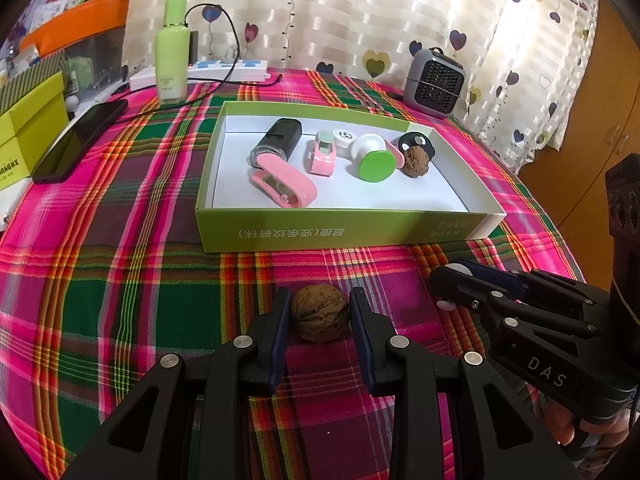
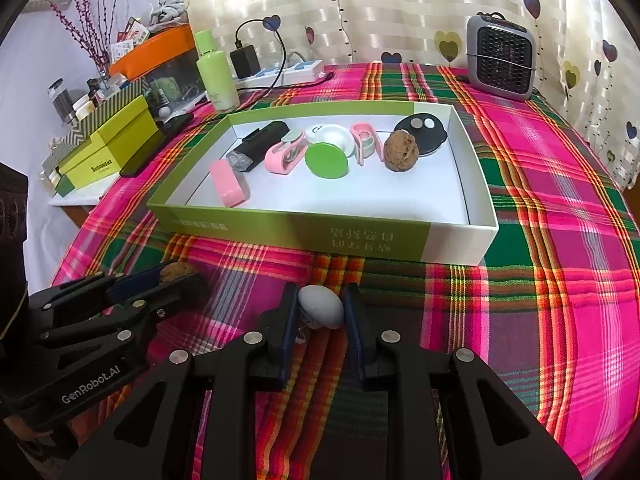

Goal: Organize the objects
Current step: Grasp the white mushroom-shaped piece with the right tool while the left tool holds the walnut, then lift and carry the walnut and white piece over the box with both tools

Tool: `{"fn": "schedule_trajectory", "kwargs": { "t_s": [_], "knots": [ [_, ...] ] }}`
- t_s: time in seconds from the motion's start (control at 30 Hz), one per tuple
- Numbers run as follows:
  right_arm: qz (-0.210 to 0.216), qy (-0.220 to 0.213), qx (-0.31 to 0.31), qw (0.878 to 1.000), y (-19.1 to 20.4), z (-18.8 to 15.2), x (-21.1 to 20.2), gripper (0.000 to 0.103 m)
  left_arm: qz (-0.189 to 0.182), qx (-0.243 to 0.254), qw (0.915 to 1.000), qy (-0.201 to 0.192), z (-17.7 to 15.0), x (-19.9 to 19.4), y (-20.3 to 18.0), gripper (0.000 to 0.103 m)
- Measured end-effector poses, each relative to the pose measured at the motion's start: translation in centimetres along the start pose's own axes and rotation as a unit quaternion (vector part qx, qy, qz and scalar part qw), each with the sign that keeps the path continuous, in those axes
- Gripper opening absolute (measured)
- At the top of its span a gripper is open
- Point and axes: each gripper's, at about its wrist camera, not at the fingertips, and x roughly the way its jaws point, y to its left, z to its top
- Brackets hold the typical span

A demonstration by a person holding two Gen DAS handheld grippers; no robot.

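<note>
Both grippers are working low over the plaid bench, just in front of the green box point(image 1: 344, 230). The left gripper point(image 1: 320, 312) is holding its fingers narrow around a walnut point(image 1: 319, 312); the pads are sitting right at its sides, though I cannot tell for certain that they are pressing. The right gripper point(image 2: 320, 308) is clamping a small white egg-shaped thing point(image 2: 322, 306), its fingers drawn tight on it, with the egg resting on the cloth.

To my eye the step in hand is lifting these two pieces and carrying them into the box. Doing it well probably means raising each one straight up first, so the near wall of the box is cleared, then setting it down in the bare white floor at the front, away from the crowded back row. The egg is smooth and rounded, so it may slip if tilted; the walnut is rough and should be gripping better. The two grippers are standing close together, so moving one at a time looks safer.

Counting: two walnuts, one at the left fingers and one point(image 2: 401, 150) already lying in the box. One white egg. In the box I am also seeing one black cylinder point(image 1: 276, 142), one green-topped white piece point(image 1: 376, 165), one black disc point(image 2: 420, 130), and three pink items as far as I can tell.
</note>
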Motion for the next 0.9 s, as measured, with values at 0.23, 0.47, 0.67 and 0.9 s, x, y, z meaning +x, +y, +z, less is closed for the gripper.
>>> {"fn": "schedule_trajectory", "kwargs": {
  "t_s": [0.23,0.47,0.67,0.9],
  "knots": [
    [0.005,-0.003,-0.001,1.0,0.1,0.1,-0.3,0.023,0.002,0.001,1.0,0.0,0.1,0.0,0.0,0.027],
    [0.009,-0.012,0.0,1.0,0.1,0.4,-1.0,0.023,0.006,-0.001,1.0,-0.006,0.3,-0.3,0.3,0.027],
    [0.015,-0.018,0.001,1.0,0.0,0.4,-1.5,0.023,0.008,0.002,0.9999,-0.015,0.6,-1.2,0.1,0.027],
    [0.019,-0.02,-0.003,1.0,0.0,0.5,-1.7,0.023,0.006,-0.001,0.9998,-0.017,0.7,-1.6,-0.1,0.027]
  ]
}}
